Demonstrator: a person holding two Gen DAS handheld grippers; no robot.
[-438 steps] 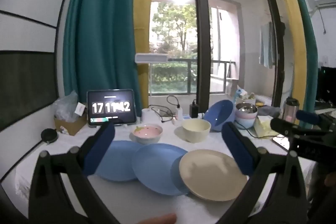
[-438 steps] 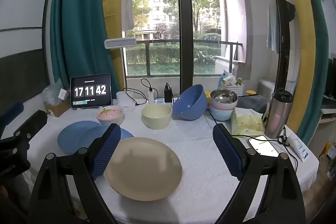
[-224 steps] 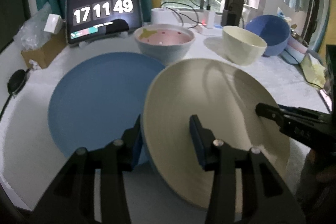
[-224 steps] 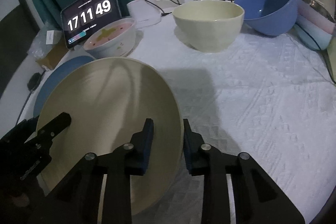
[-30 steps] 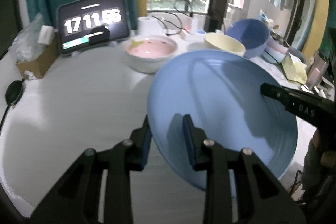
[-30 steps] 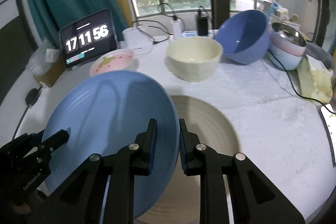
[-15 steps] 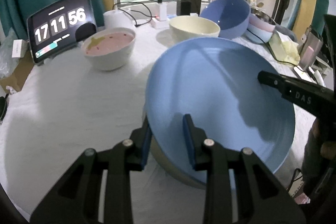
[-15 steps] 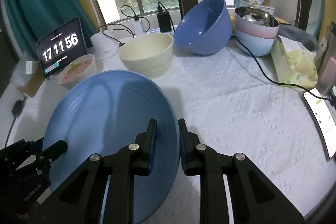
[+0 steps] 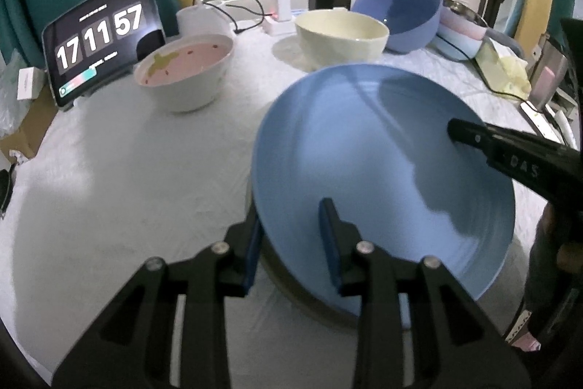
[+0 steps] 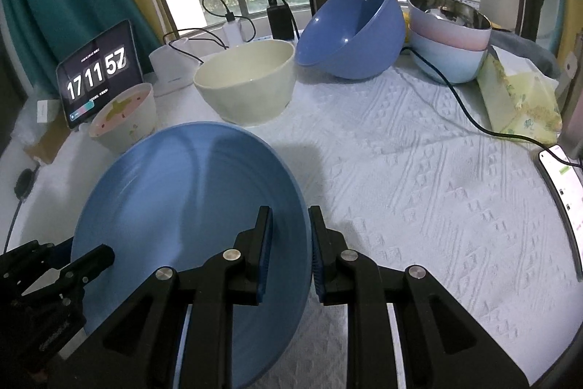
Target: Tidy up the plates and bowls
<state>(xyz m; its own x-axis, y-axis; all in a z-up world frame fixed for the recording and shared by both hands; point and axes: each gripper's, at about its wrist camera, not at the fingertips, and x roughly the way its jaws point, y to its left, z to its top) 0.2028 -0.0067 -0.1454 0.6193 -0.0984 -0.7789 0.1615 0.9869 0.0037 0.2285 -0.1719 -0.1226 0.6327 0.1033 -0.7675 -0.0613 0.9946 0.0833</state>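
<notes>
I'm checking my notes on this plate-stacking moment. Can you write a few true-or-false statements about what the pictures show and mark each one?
1. Both hand-held grippers, left and right, have their jaws around the rim of the same blue plate. True.
2. The cream bowl sits stacked inside the blue bowl. False: the two stand side by side, the cream one upright on the table, the blue one tipped on its side.
3. The bowl with the pink inside stands in front of the tablet clock. True.
4. A metal bowl tops the stack of pastel bowls at the far right. True.
5. The blue plate lies alone on the bare tablecloth. False: another plate's edge shows beneath it.
</notes>
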